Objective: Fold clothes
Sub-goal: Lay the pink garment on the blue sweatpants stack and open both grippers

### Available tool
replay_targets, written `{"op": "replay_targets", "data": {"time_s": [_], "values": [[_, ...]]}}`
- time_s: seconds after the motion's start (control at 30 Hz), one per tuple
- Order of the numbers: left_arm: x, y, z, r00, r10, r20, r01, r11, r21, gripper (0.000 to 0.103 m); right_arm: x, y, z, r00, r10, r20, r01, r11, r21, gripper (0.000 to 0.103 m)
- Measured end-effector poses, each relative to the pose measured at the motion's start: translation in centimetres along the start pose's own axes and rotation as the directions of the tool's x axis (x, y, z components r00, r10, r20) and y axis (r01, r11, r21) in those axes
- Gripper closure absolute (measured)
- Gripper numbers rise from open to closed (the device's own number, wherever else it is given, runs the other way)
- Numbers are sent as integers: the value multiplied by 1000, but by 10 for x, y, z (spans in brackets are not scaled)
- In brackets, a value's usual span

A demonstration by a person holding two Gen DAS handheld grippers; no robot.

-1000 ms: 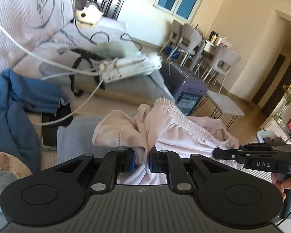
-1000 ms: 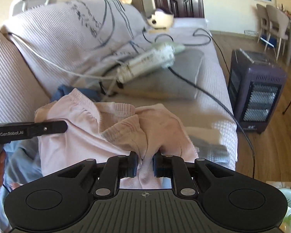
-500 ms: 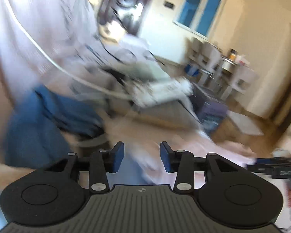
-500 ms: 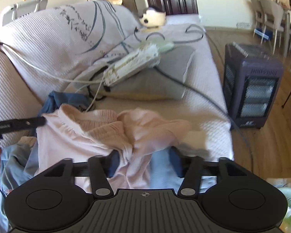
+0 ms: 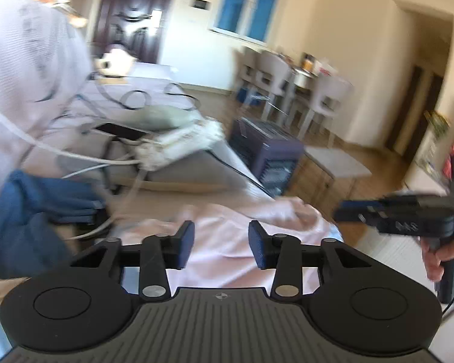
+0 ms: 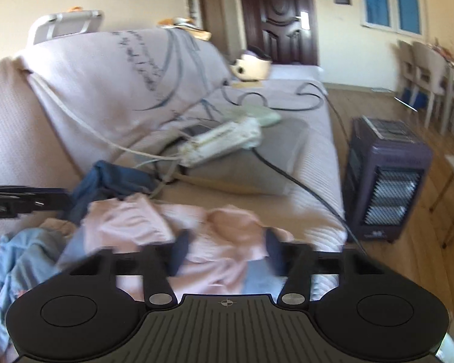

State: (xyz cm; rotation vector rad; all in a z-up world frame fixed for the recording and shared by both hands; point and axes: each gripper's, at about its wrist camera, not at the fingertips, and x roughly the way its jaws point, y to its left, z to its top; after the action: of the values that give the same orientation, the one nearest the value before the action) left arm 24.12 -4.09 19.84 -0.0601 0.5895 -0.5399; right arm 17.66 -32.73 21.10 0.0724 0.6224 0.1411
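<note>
**On the sofa seat: pink garment released, both tools above it**

On the ribbed cream sofa seat point(image 6: 314, 181) lies the crumpled pale pink fabric garment point(image 6: 166, 227), spread flat in part and bunched at its far edge. It rests on a light blue cloth point(image 6: 257, 278) that shows beneath its near edge.

Left gripper point(image 5: 221, 248): the two blue-padded fingers stand apart and are closing. The pink garment appears in the gap between them, but lies below; neither pad presses on it.

Right gripper point(image 6: 225, 254): its fingers are blurred, stand apart and are closing. The pink garment lies below and between them; no pad is seen gripping it. In the left wrist view a hand point(image 5: 439, 257) holds this tool's handle at the right edge of the frame.

Surroundings:
- A dark blue garment point(image 6: 112, 181) lies heaped against the sofa back, just beside the pink one.
- A white multi-socket power strip point(image 6: 224, 145) sits on a grey cushion point(image 6: 257, 169) further along the seat, with white cables running from it.
- A dark purple heater with a metal grille point(image 6: 387, 181) stands on the wooden floor beside the sofa.
</note>
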Motion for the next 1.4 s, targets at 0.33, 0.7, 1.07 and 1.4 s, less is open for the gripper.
{"op": "replay_targets", "data": {"time_s": [0.33, 0.7, 1.07, 1.4], "values": [[79, -23, -5, 996, 50, -71, -39, 988, 146, 89, 32, 21, -14, 996, 6, -87, -14, 995, -99, 96], [105, 31, -4, 978, 200, -67, -195, 978, 74, 78, 75, -15, -6, 998, 24, -66, -16, 993, 121, 95], [82, 27, 16, 966, 227, -126, -218, 972, 83, 68, 72, -18, -8, 993, 48, -108, -31, 988, 153, 88], [1, -10, -44, 949, 221, -226, -215, 975, 48, 50, 5, 19, -38, 986, 110, -126, -103, 993, 62, 82]]}}
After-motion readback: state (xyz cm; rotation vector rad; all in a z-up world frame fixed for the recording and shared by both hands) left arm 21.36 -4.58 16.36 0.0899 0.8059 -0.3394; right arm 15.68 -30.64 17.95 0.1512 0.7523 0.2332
